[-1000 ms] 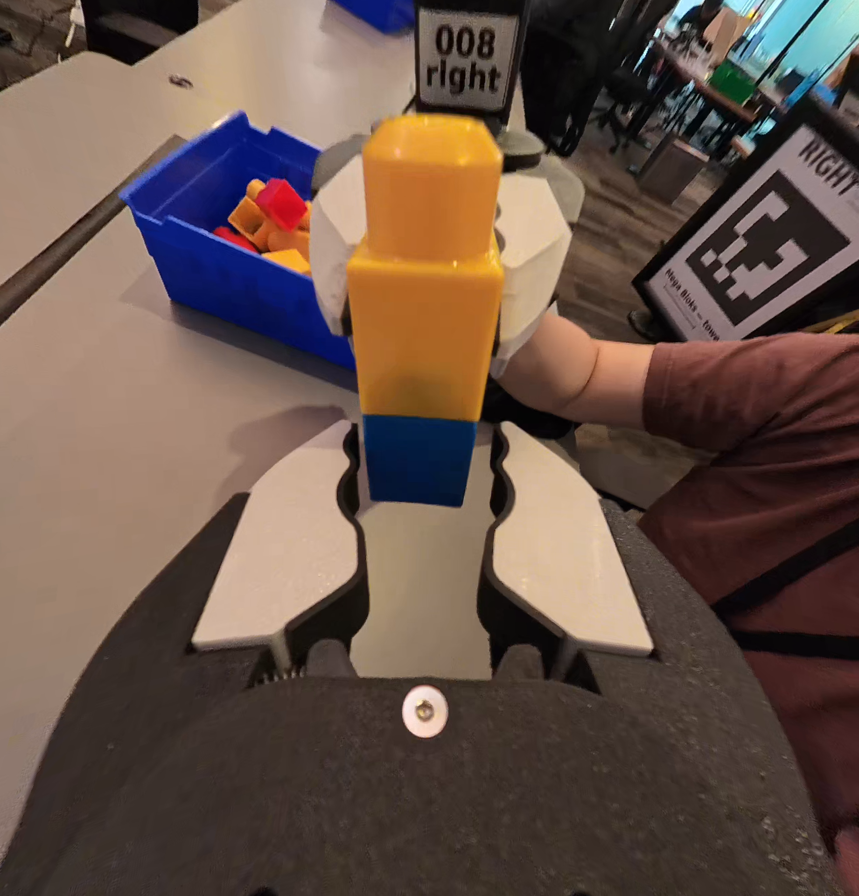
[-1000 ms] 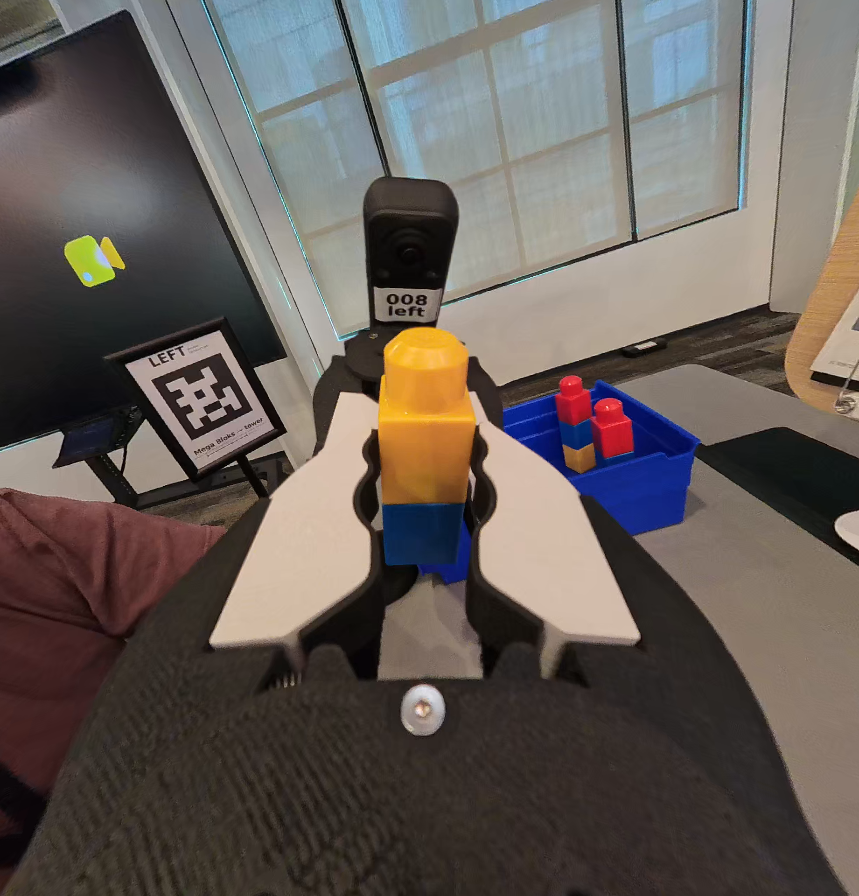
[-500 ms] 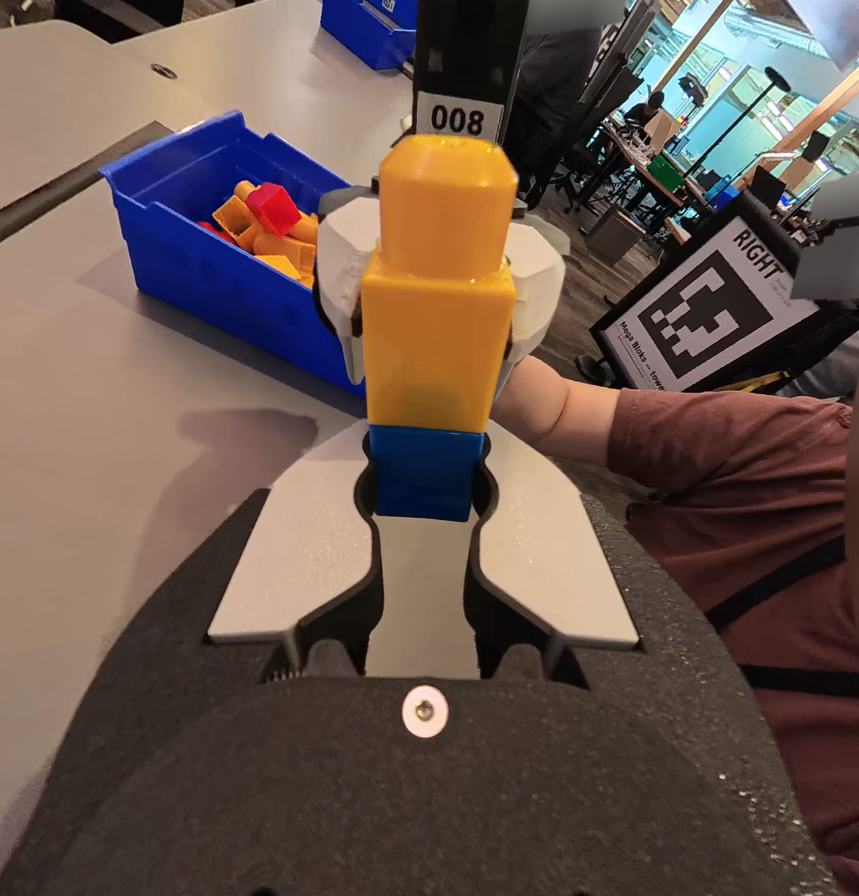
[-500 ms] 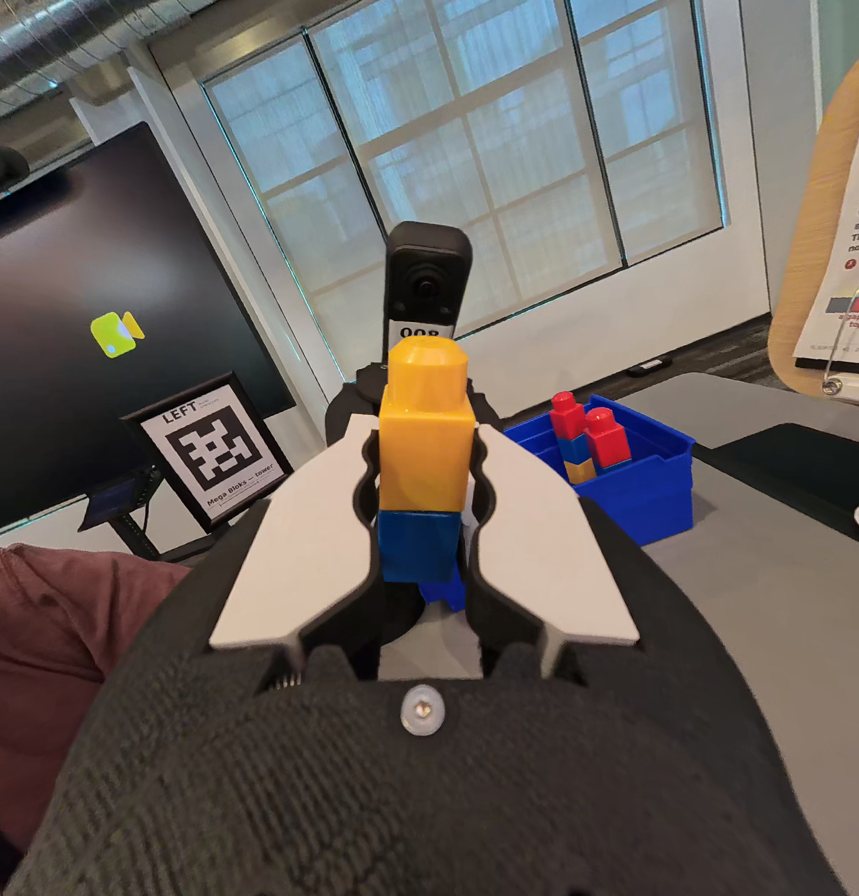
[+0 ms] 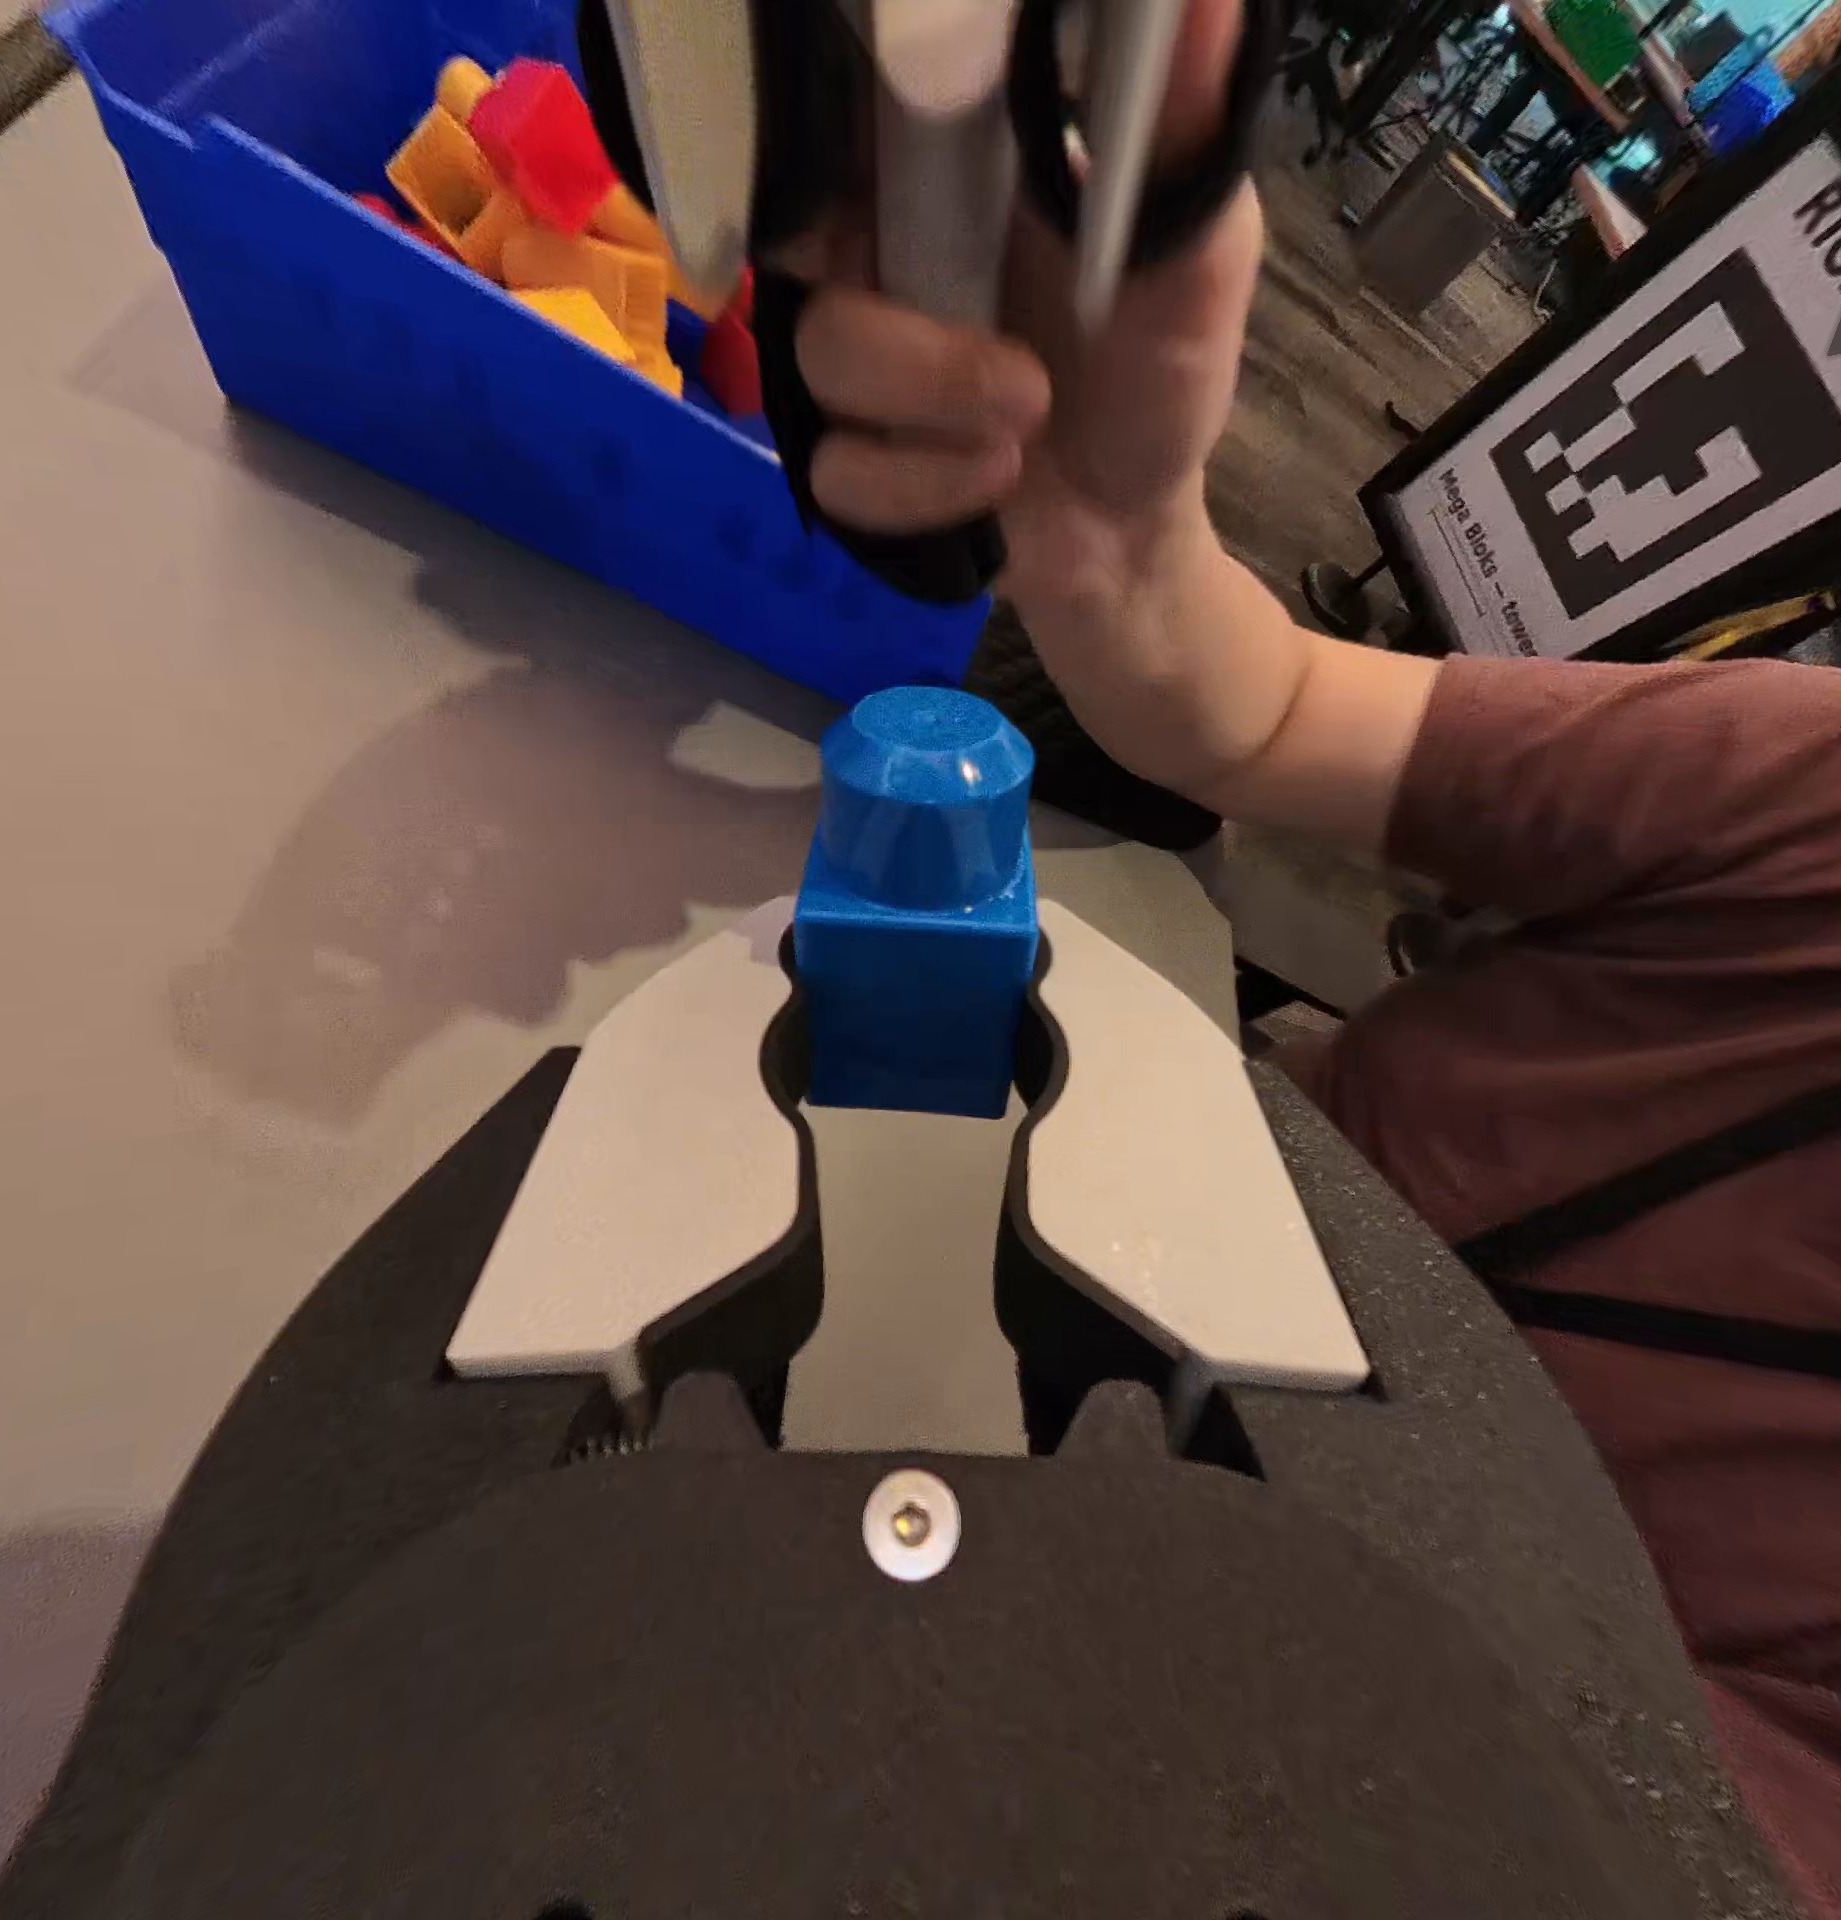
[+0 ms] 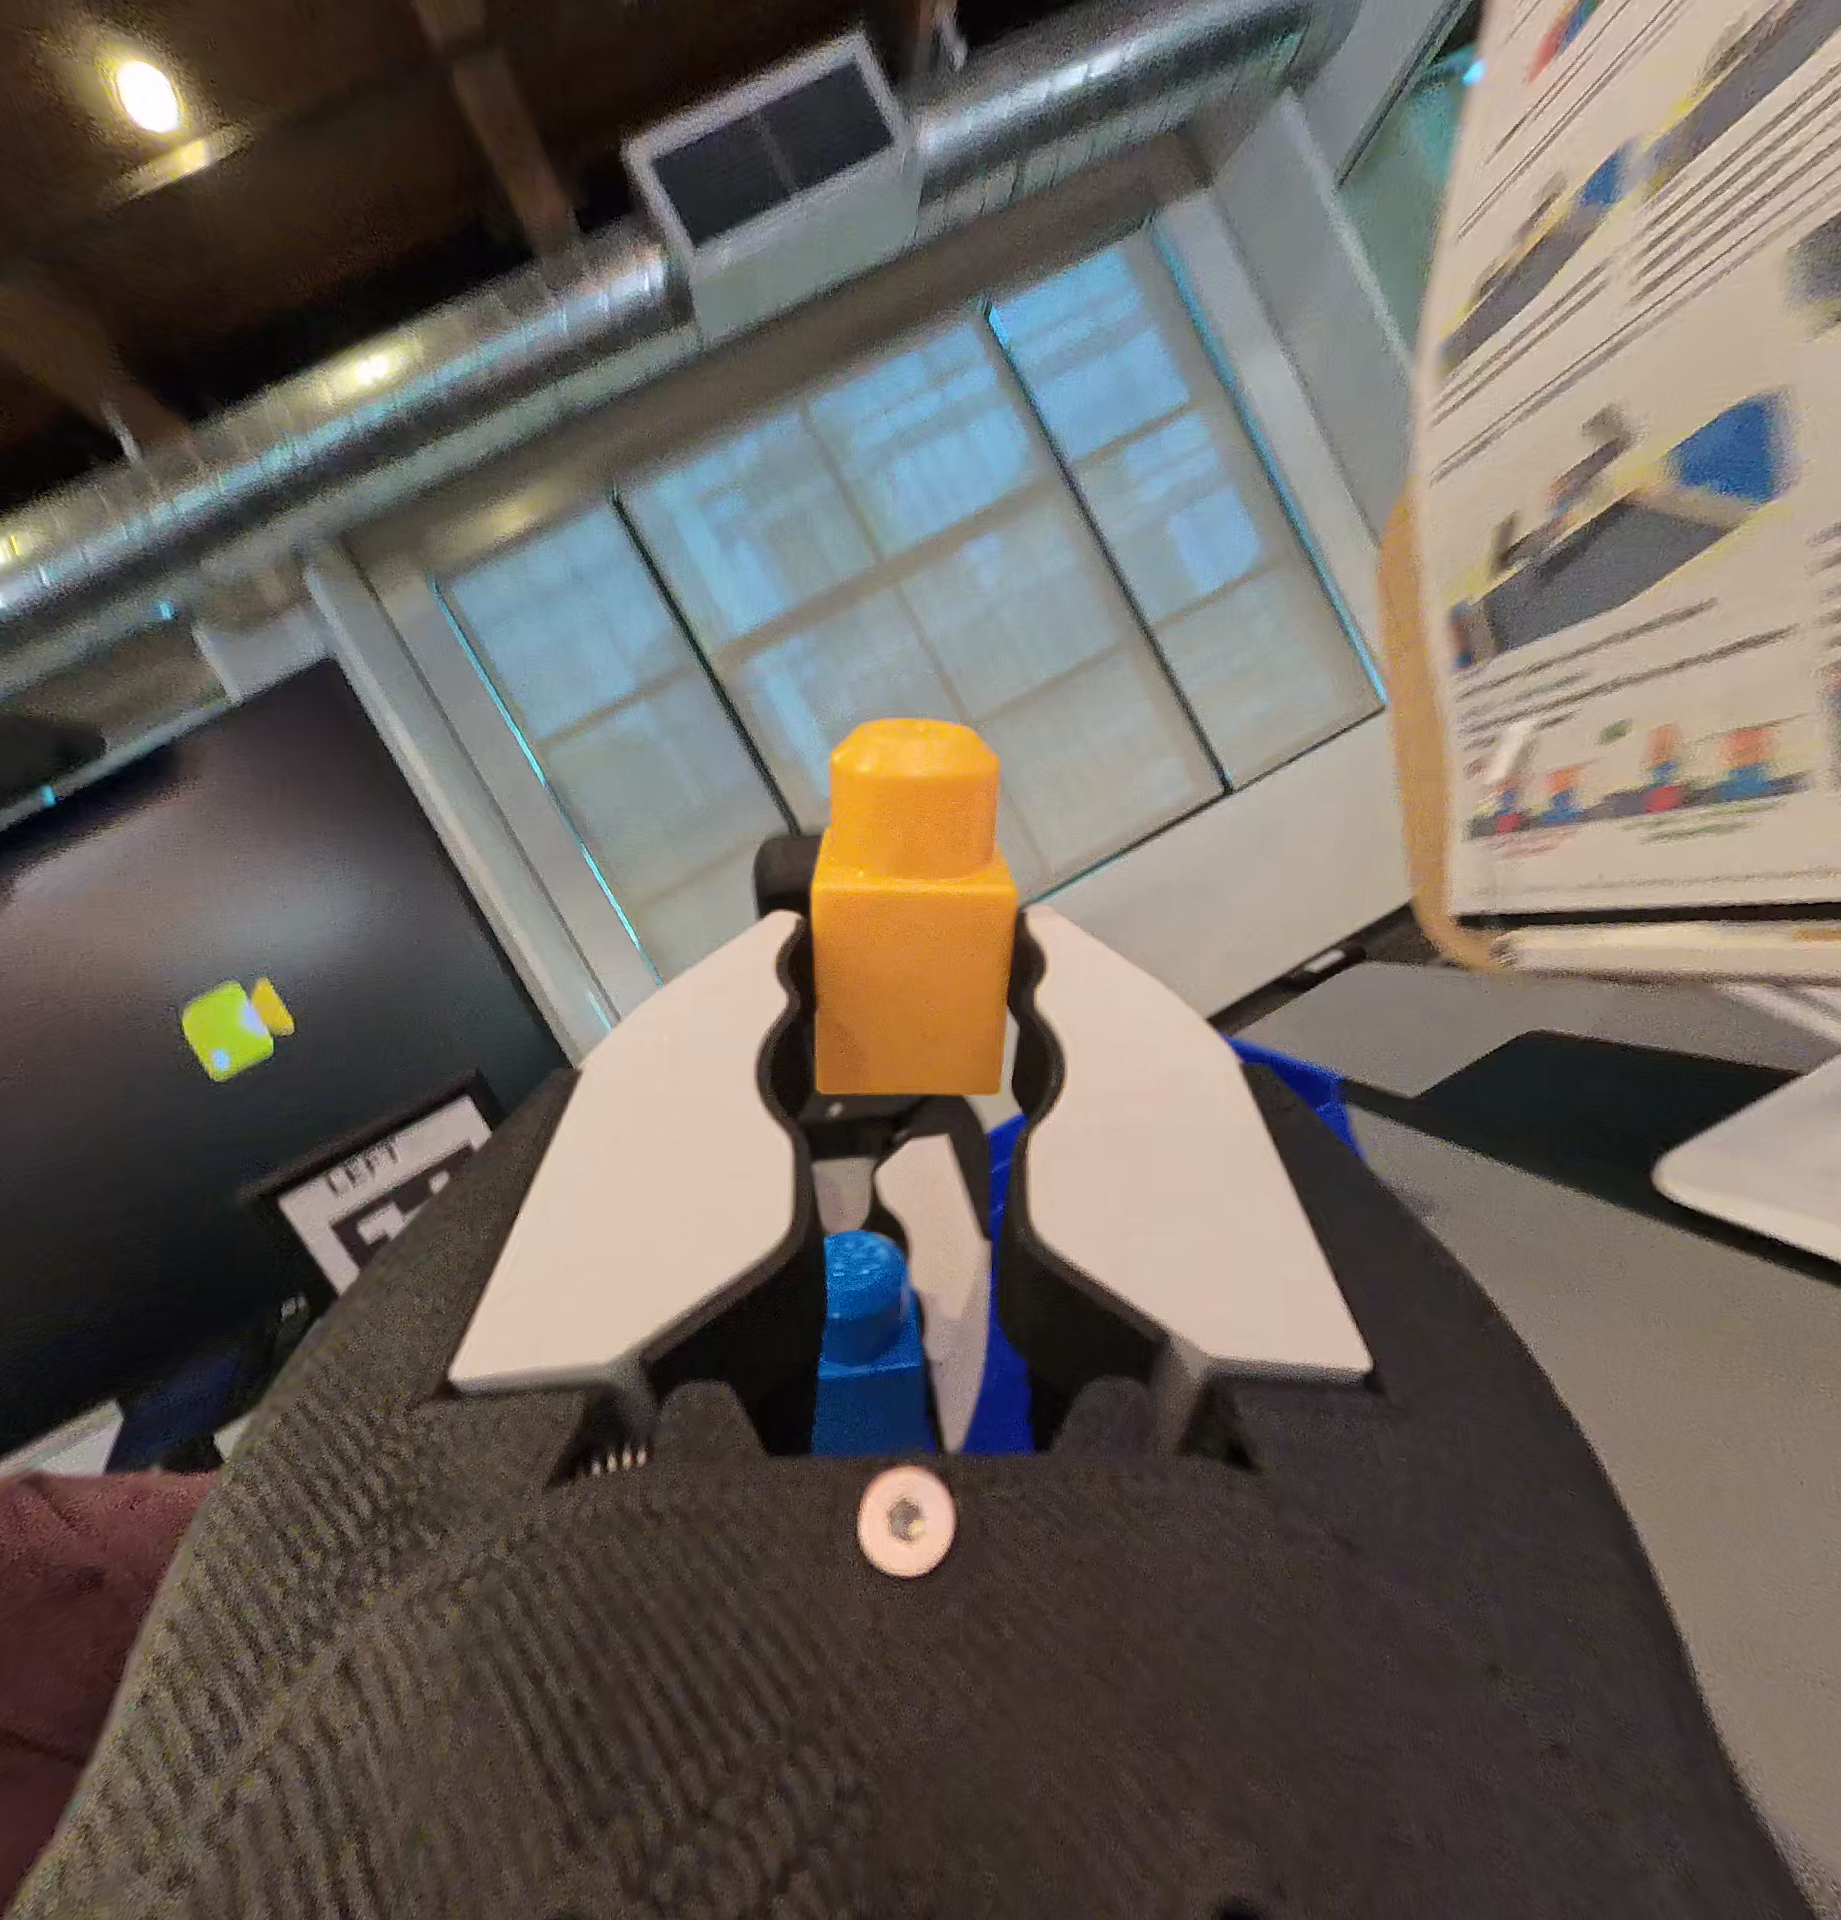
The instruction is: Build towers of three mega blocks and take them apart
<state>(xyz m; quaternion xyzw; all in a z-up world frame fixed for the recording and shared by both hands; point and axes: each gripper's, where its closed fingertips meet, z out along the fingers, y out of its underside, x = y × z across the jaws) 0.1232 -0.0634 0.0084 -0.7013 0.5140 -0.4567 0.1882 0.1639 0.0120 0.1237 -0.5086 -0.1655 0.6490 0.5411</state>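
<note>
My left gripper (image 5: 914,1013) clamps an upright blue block (image 5: 916,935) above the grey table (image 5: 168,727); my right gripper (image 6: 908,1003), raised, clamps an orange block (image 6: 908,966).

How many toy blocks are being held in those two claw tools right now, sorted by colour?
Blue: 1, the blue block clamped in the left gripper
Orange-yellow: 1, the orange-yellow block clamped in the right gripper
Total held: 2
The loose blocks in the blue bin are too piled up and blurred to count.
</note>
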